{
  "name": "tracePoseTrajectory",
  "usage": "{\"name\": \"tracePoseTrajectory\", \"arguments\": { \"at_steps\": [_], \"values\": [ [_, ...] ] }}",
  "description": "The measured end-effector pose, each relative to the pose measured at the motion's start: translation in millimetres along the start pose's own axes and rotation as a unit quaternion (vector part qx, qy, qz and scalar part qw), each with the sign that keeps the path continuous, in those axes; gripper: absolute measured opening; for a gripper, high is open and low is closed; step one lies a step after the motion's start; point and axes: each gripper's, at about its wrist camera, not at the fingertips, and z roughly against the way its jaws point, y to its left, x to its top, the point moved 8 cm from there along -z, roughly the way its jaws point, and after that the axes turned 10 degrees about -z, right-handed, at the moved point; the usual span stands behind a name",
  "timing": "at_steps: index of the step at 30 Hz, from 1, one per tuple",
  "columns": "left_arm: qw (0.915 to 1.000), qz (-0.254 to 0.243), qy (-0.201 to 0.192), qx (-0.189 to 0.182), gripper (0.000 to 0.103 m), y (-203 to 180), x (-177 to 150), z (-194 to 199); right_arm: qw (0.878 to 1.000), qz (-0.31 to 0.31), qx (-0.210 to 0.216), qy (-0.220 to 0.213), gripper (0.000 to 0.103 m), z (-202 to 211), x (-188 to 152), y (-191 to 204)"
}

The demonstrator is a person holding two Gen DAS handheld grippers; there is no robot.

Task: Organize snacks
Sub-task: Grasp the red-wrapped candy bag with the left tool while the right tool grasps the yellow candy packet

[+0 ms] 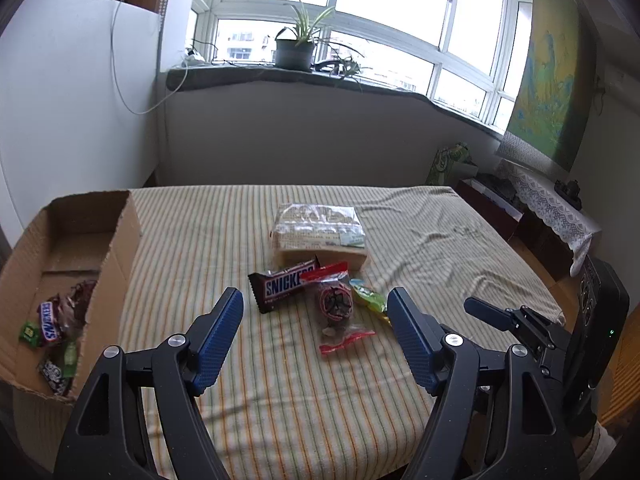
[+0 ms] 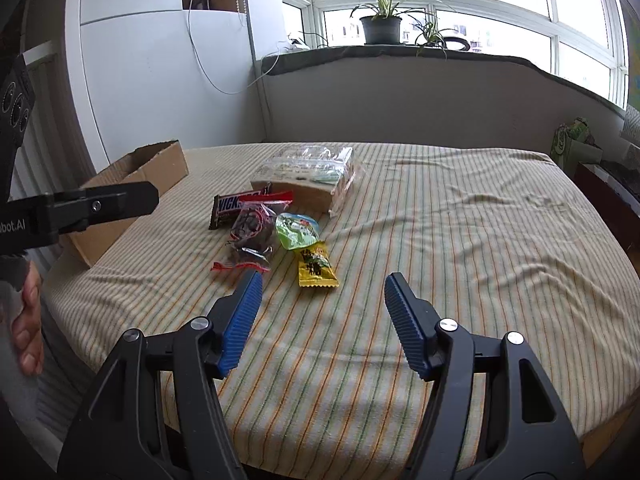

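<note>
On the striped cloth lie a Snickers bar (image 1: 285,285) (image 2: 234,209), a clear red-edged packet of dark snacks (image 1: 335,307) (image 2: 252,232), a green and yellow packet (image 1: 370,298) (image 2: 306,246) and a large clear bread pack (image 1: 320,236) (image 2: 310,178). A cardboard box (image 1: 116,256) (image 2: 136,196) at the left holds several snacks, among them a Snickers (image 1: 48,320). My left gripper (image 1: 314,300) is open and empty just short of the pile. My right gripper (image 2: 322,282) is open and empty, near the yellow packet's end.
The table's near and right edges (image 2: 580,420) drop off. The right gripper shows at the right of the left wrist view (image 1: 520,320); the left gripper shows at the left of the right wrist view (image 2: 100,204). A windowsill with plants (image 1: 294,46) is behind.
</note>
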Motion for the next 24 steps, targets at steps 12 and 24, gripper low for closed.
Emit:
{"name": "tracePoseTrajectory", "arguments": {
  "at_steps": [12,24],
  "values": [
    [0.9963,0.019,0.072,-0.042,0.074,-19,-65,-52,0.998,0.029,-0.027,0.05,0.074,-17,-30,-4],
    [0.9929,0.03,0.096,-0.064,0.074,-14,-31,-92,0.992,0.069,-0.031,0.1,0.074,-60,-2,3]
  ]
}}
